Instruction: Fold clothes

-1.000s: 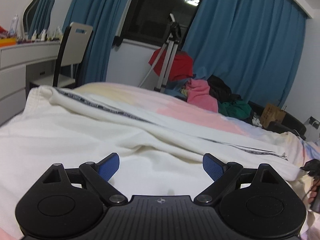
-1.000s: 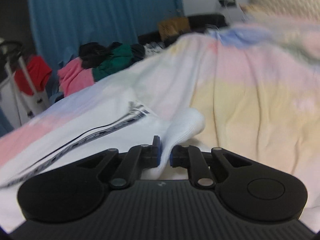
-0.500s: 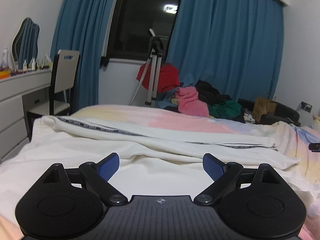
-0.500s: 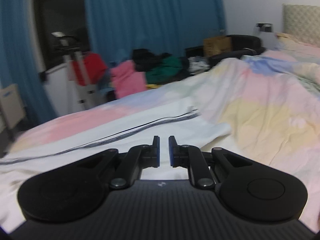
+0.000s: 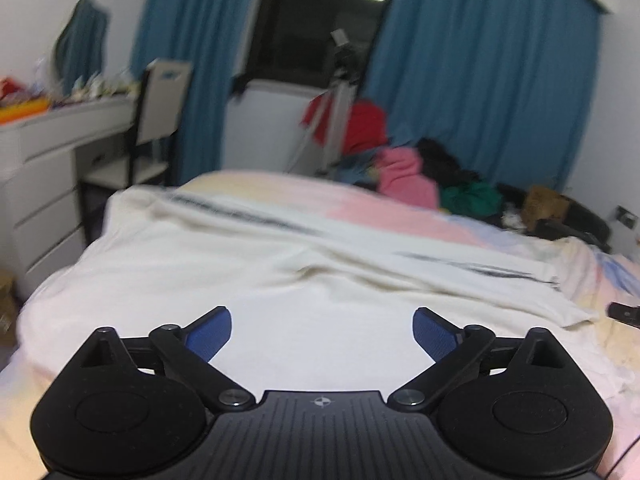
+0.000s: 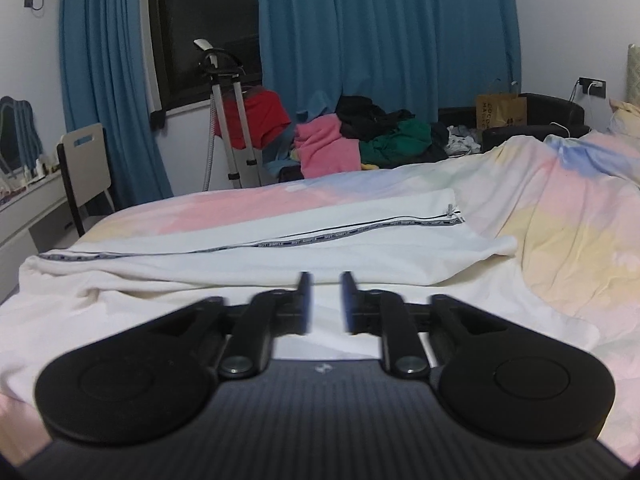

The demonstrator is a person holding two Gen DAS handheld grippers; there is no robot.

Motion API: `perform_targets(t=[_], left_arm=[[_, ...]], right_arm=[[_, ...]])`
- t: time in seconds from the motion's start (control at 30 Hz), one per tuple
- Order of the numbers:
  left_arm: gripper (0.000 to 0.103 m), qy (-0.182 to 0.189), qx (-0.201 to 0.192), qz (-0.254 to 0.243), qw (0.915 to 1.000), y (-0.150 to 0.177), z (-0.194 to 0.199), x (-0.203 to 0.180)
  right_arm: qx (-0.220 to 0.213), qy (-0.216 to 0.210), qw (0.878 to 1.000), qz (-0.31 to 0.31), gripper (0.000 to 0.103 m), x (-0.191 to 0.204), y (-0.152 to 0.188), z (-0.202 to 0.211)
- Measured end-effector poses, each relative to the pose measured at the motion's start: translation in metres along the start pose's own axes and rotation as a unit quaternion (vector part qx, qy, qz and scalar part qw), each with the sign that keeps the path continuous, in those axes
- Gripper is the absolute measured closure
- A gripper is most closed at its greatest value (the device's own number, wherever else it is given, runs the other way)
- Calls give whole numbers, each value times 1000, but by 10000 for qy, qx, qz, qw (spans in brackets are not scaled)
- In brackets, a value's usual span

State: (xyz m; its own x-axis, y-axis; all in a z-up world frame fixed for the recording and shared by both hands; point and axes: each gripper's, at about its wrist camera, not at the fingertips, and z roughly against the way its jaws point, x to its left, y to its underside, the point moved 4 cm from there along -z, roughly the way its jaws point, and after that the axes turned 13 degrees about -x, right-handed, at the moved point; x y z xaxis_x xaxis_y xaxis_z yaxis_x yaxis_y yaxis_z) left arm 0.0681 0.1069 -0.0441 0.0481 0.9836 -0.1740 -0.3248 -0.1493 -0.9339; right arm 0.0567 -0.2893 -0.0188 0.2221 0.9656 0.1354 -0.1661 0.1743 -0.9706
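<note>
A white garment (image 5: 280,264) with a black striped band lies spread across the pastel bed; it also shows in the right wrist view (image 6: 280,256), folded lengthwise with the band (image 6: 360,230) running along it. My left gripper (image 5: 322,332) is open wide and empty, just above the near part of the cloth. My right gripper (image 6: 324,300) has its jaws a little apart and holds nothing; it hovers over the garment's near edge.
The bed's pastel sheet (image 6: 560,208) fills the right side. A pile of pink, green and black clothes (image 6: 360,136) and a tripod with a red cloth (image 6: 236,120) stand beyond the bed. A white desk and chair (image 5: 156,120) stand at the left.
My right gripper let go of the garment's end, pulled back and opened slightly. The left gripper stayed open and tilted back down toward the cloth.
</note>
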Motion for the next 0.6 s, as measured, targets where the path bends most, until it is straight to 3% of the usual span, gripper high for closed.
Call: perform_targets(t=[0.03, 0.1, 0.37, 0.5, 0.6], left_arm=[[1, -102, 101, 39, 9999, -1, -2, 11], [1, -277, 284, 106, 9992, -3, -4, 32], [0, -631, 732, 175, 9952, -14, -22, 108], [0, -828, 923, 810, 9890, -4, -27, 131], [0, -985, 852, 1183, 9844, -6, -20, 143]], right_arm=[[-14, -10, 10000, 25, 56, 1, 1, -1], [-44, -29, 10000, 57, 30, 1, 3, -1], [158, -117, 9998, 2, 30, 1, 12, -12], [225, -64, 9997, -89, 30, 0, 13, -16], [266, -36, 9995, -186, 30, -1, 14, -18]])
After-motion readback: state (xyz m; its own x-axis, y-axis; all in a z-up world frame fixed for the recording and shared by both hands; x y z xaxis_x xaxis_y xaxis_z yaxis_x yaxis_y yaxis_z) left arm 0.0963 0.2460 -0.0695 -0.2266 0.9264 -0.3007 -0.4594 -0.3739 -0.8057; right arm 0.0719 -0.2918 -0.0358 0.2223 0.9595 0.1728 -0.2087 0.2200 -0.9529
